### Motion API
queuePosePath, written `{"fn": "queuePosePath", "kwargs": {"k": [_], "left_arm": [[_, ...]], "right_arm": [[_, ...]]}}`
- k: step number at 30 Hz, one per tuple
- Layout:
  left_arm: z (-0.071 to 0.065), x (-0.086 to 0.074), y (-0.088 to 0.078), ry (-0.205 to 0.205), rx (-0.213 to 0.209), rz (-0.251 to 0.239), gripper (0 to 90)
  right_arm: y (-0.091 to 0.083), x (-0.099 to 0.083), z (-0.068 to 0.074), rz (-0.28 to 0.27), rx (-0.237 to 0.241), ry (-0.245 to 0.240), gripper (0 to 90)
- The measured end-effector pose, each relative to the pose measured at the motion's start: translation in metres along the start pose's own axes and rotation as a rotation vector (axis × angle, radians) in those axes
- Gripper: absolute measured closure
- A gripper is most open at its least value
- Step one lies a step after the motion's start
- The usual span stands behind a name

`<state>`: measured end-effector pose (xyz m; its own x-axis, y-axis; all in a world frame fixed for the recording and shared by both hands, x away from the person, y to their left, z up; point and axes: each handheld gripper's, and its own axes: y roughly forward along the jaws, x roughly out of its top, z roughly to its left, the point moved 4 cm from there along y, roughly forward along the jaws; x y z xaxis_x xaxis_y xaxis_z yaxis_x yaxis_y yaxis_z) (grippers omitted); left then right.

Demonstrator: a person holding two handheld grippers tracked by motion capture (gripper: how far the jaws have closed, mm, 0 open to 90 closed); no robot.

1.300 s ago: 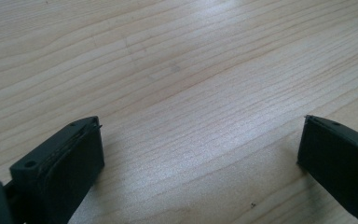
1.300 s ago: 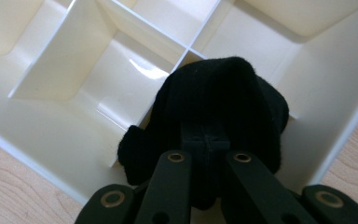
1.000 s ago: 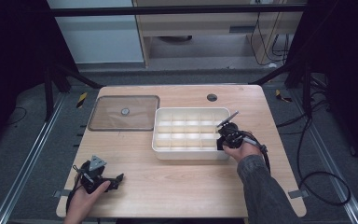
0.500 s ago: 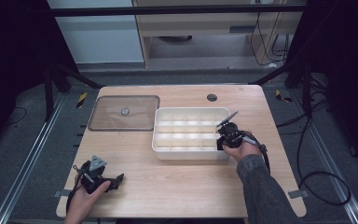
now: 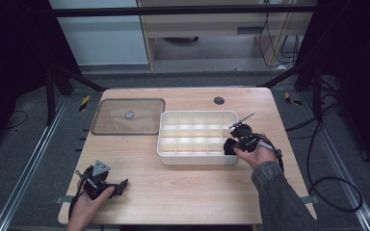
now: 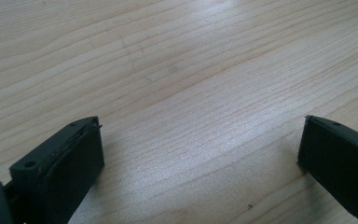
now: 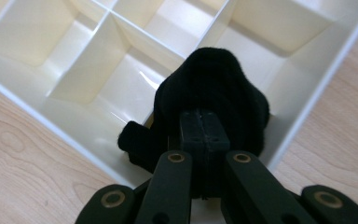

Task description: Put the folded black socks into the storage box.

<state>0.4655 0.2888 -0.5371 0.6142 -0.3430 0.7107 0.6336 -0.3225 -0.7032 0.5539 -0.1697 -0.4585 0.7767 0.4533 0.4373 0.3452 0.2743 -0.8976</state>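
Nothing has visibly shifted over the last second: the right gripper (image 7: 200, 122) stays clamped on a black fuzzy object (image 7: 212, 88) over the near-right corner of the white compartment tray (image 5: 197, 160), likely mid-placement, while the left gripper (image 6: 200, 149) rests apart on the table (image 5: 183, 192).

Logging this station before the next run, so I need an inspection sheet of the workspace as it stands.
Surface: wooden table, bare wood at the front, a round hole near the back edge.
Job's things: white compartment tray; black soft object at its near right corner.
Clutter: clear lid lying flat left of the tray.
Grippers: left hand-held gripper open, low over bare wood; right hand-held gripper shut on the black soft object.
Cables: one trails from the right hand-held gripper to the floor.
Surroundings: dark frame rails, grey floor, cabinet behind.
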Motion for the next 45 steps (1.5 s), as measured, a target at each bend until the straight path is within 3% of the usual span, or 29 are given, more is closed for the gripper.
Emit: {"fn": "queuePosePath", "kwargs": {"k": [8,19,34,45], "left_arm": [[0.0,0.0,0.0,0.0,0.0,0.0,0.0],[0.0,0.0,0.0,0.002,-0.003,-0.001,0.0],[-0.001,-0.001,-0.001,0.011,-0.011,0.0,0.0],[-0.001,-0.001,-0.001,0.008,-0.011,-0.002,0.0]], "right_arm": [[-0.031,0.002,-0.005,-0.133,0.005,0.017,90.0],[-0.054,0.005,-0.003,-0.269,0.012,0.031,90.0],[-0.076,0.001,0.004,-0.346,0.021,0.021,90.0],[-0.079,-0.009,0.01,-0.373,0.048,0.024,90.0]]}}
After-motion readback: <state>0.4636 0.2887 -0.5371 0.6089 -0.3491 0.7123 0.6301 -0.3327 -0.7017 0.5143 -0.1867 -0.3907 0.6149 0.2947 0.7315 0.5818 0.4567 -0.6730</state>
